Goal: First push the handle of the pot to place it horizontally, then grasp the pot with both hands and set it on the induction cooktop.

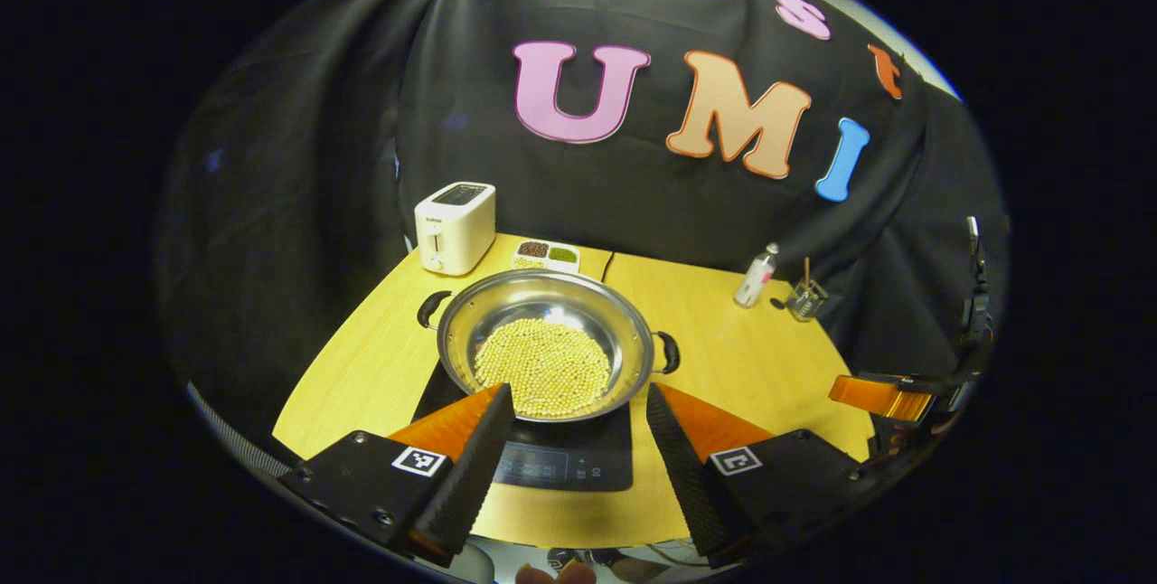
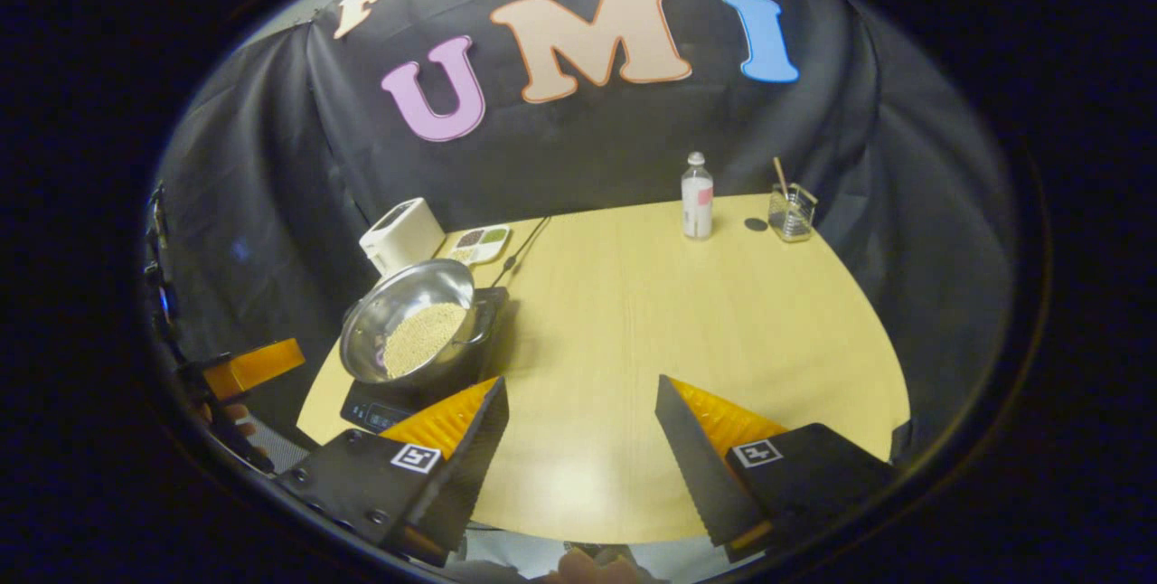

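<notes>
A steel pot (image 1: 542,306) holding yellow beans (image 1: 542,365) sits on the black induction cooktop (image 1: 565,465), its two black handles (image 1: 667,352) pointing left and right. My left gripper (image 1: 578,392) is open just in front of the pot's near rim, touching nothing. In the right gripper view the pot (image 2: 398,308) rests on the cooktop (image 2: 375,408) at the left. My right gripper (image 2: 581,385) is open over bare table, well to the right of the pot. An orange part of the left gripper (image 2: 253,367) shows at the far left.
On the wooden table (image 1: 750,358) a white toaster (image 1: 455,227) and a divided dish of beans (image 1: 547,254) stand behind the pot. A small bottle (image 1: 756,277) and a glass holder (image 1: 804,299) are at the back right. A cable runs back from the cooktop.
</notes>
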A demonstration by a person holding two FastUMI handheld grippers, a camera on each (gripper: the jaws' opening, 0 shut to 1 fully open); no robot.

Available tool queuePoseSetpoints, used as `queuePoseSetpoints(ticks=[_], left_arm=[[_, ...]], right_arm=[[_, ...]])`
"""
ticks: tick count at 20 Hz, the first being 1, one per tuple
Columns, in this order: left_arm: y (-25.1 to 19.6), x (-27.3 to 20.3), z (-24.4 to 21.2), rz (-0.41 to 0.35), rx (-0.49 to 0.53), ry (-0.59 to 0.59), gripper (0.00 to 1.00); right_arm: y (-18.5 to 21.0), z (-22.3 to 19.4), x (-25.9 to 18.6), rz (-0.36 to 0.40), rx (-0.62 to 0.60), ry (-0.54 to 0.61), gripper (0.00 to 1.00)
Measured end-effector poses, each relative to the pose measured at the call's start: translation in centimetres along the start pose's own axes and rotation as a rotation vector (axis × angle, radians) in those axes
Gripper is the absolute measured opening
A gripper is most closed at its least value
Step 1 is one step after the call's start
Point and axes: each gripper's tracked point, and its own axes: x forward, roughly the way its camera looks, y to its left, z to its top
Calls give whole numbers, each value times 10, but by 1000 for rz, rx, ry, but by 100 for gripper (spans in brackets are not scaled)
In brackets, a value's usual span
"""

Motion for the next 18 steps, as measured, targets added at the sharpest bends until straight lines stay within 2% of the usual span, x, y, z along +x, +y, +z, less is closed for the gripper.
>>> queuePoseSetpoints(ticks=[1, 2, 4, 5, 6, 7, 11, 16, 18], left_arm=[[-5, -7, 3, -18, -2, -12, 90], [-11, -14, 7, -30, 3, -24, 90], [-23, -29, 19, -44, 25, -55, 90], [-31, -38, 30, -56, 36, -84, 90], [-42, -47, 42, -74, 43, -117, 90], [-51, -56, 55, -90, 51, -147, 90], [-77, -93, 122, -100, 85, -309, 90], [-131, -137, 182, -135, 118, -481, 89], [-149, -151, 192, -136, 144, -536, 89]], right_arm=[[0, 4, -18, -8, -15, -17, 100], [1, 10, -34, -11, -26, -36, 94], [10, 26, -66, 0, -42, -81, 94], [14, 39, -79, 1, -46, -114, 100], [18, 54, -91, 3, -48, -156, 100], [23, 73, -104, 8, -51, -208, 94], [32, 140, -158, 13, -96, -406, 94], [5, 196, -223, -11, -103, -577, 93], [-13, 204, -241, -35, -108, -619, 93]])
